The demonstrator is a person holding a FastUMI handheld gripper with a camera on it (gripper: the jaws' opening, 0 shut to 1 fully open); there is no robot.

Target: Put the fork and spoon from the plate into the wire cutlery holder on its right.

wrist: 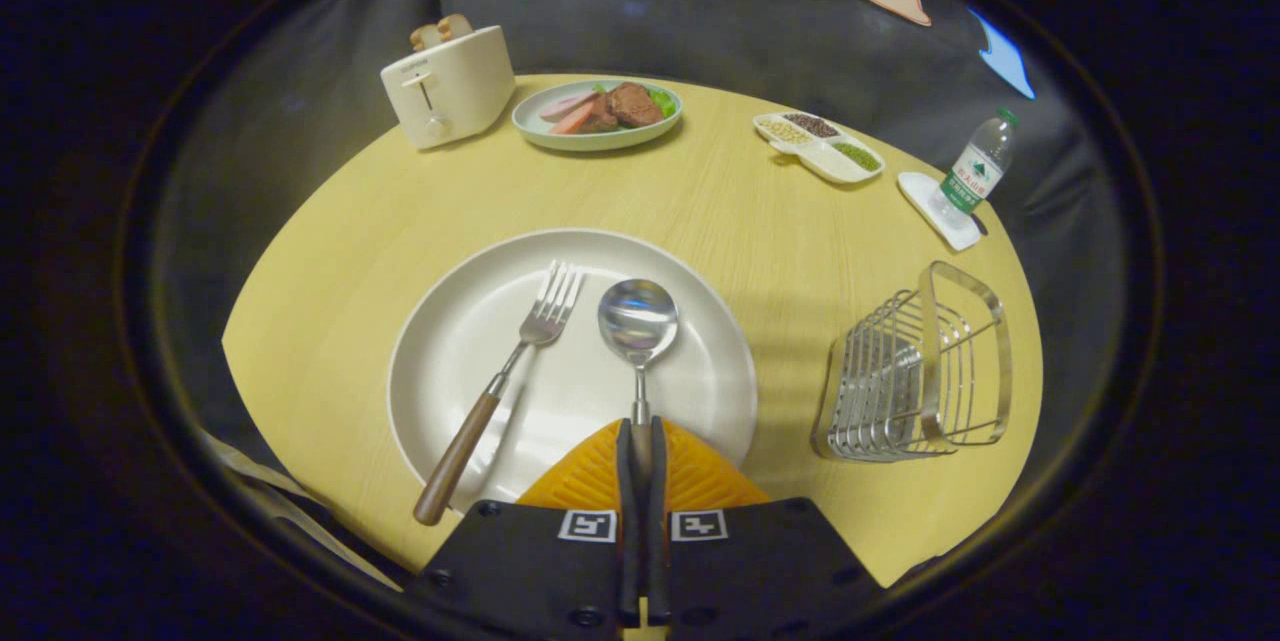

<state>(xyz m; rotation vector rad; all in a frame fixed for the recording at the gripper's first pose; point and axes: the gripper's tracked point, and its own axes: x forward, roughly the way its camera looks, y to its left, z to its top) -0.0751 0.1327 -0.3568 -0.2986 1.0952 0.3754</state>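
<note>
A white plate (450,341) lies on the round wooden table just ahead of my fingers. On it rests a fork (505,376) with a brown wooden handle, tines pointing away, to the left of my fingers. Beside it a metal spoon (638,321) has its bowl toward the plate's middle and its handle running back between my fingers. My gripper (640,436) is shut on the spoon's handle, the pads pressed together around it. The wire cutlery holder (920,371) stands on the table to the right of the plate.
At the far side of the table stand a cream toaster (447,84), a plate of meat and vegetables (597,111), and a divided white dish of grains (820,146). A water bottle (975,166) stands on a white coaster (940,211) beyond the holder.
</note>
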